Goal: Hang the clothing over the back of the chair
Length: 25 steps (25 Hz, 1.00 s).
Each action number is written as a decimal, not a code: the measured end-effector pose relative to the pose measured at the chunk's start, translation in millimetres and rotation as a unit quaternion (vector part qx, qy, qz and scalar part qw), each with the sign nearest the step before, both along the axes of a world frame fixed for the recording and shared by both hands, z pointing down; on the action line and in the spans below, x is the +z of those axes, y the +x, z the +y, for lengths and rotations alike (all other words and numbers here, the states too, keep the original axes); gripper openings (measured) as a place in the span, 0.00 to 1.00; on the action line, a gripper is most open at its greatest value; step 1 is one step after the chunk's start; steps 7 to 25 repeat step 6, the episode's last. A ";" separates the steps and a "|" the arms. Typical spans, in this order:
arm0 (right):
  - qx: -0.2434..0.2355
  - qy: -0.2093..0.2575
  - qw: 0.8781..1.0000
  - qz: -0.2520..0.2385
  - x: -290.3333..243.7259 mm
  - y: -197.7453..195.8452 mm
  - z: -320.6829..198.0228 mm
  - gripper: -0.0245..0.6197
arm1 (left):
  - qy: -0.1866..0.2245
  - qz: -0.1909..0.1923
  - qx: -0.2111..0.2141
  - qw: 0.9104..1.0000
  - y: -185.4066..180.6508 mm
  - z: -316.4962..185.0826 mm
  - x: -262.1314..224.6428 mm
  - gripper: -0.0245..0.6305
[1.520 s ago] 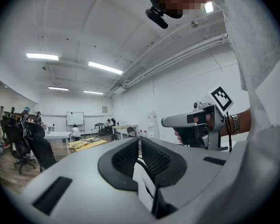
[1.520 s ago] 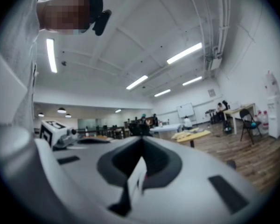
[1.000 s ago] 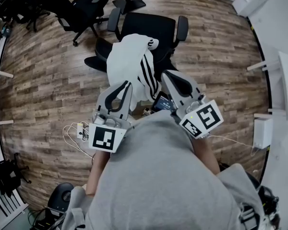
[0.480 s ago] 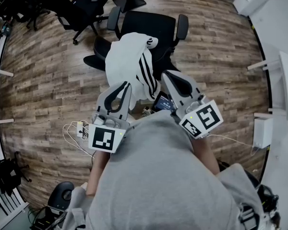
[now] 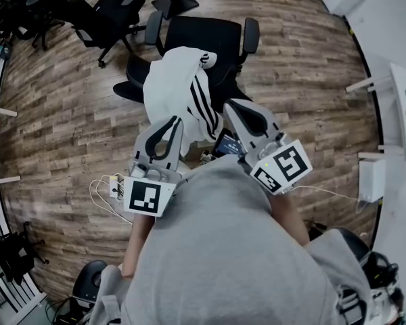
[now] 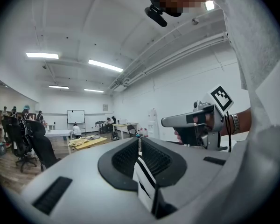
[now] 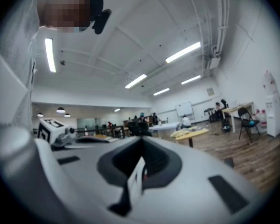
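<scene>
A white garment with black stripes (image 5: 179, 90) hangs from both grippers over a black office chair (image 5: 203, 36), whose seat and armrests show beyond it. My left gripper (image 5: 172, 122) is shut on a striped fold of the garment (image 6: 142, 178), seen between its jaws in the left gripper view (image 6: 140, 141). My right gripper (image 5: 235, 107) is shut on a white edge of the same garment (image 7: 136, 178), visible in the right gripper view (image 7: 142, 141). Both grippers point level, side by side. Whether the cloth rests on the chair back I cannot tell.
Other black office chairs (image 5: 105, 15) stand at the upper left on the wooden floor. A white desk edge (image 5: 402, 107) and a white box (image 5: 369, 181) are at the right. A power strip with cables (image 5: 111, 185) lies on the floor by my left gripper.
Both grippers have kept their place and grip. The chair and the garment sit slightly higher and further left in the head view.
</scene>
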State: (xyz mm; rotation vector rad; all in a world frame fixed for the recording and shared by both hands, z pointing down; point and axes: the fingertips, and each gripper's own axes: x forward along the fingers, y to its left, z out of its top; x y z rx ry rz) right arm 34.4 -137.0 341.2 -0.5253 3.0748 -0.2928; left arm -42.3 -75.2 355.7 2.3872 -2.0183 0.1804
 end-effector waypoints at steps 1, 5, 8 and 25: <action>0.000 0.000 1.000 0.001 0.2 -1.0 0.1 0.09 | 0.000 0.001 0.000 1.000 -0.8 0.0 -0.4 0.12; -0.002 0.001 1.000 0.005 0.6 -6.1 2.3 0.09 | 0.000 0.007 -0.004 1.000 -6.4 1.7 0.0 0.12; -0.002 0.001 1.000 0.006 0.7 -7.2 3.0 0.09 | -0.001 0.009 -0.005 1.000 -7.8 2.2 0.6 0.12; -0.002 0.001 1.000 0.006 0.7 -7.2 3.0 0.09 | -0.001 0.009 -0.005 1.000 -7.8 2.2 0.6 0.12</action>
